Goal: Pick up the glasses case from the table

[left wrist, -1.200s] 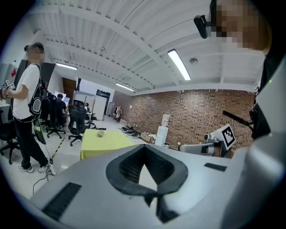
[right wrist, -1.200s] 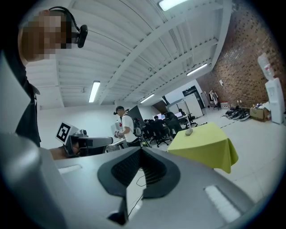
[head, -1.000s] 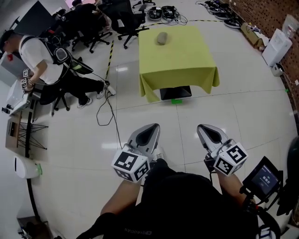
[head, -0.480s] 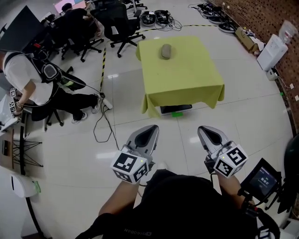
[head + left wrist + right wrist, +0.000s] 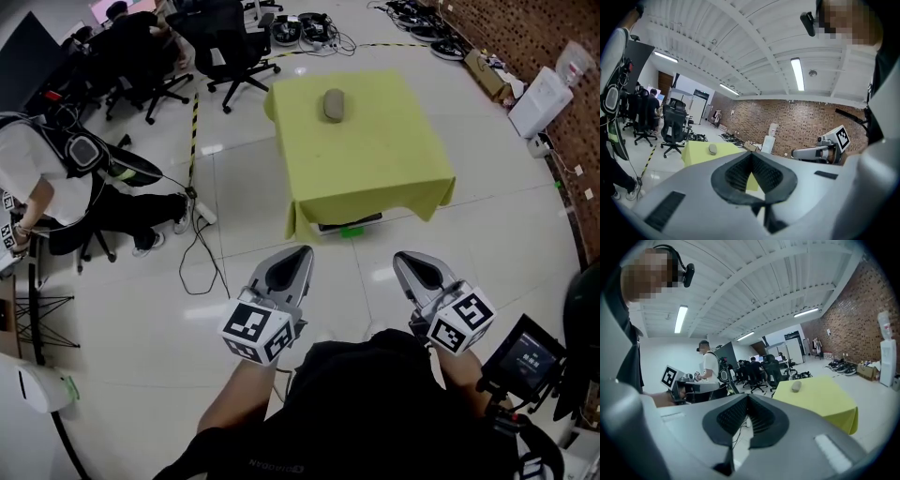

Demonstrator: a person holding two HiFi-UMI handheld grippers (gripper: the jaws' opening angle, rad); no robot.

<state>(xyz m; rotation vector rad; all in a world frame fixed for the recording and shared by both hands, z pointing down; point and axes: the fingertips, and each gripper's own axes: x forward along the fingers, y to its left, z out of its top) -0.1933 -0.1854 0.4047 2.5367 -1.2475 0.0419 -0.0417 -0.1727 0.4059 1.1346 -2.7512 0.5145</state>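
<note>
The glasses case [image 5: 333, 104], a grey oval, lies toward the far side of a table draped in a yellow-green cloth [image 5: 375, 150]. It is also seen small in the left gripper view [image 5: 712, 149] and in the right gripper view [image 5: 796, 386]. My left gripper [image 5: 302, 253] and right gripper [image 5: 401, 257] are held side by side over the white floor, well short of the table's near edge. Both point toward the table. Each has its jaws shut with nothing between them, as the left gripper [image 5: 751, 155] and right gripper [image 5: 748, 397] show in their own views.
A person [image 5: 52, 178] sits bent over at the left, with black office chairs [image 5: 225, 47] behind. Cables [image 5: 202, 248] trail across the floor left of the table. A flat box [image 5: 349, 223] lies under the table. A brick wall and white dispenser [image 5: 539, 103] stand at the right.
The table and case have drawn closer and sit lower in the head view. Both grippers keep the same pose, shut and side by side. The seated person has slid toward the left edge.
</note>
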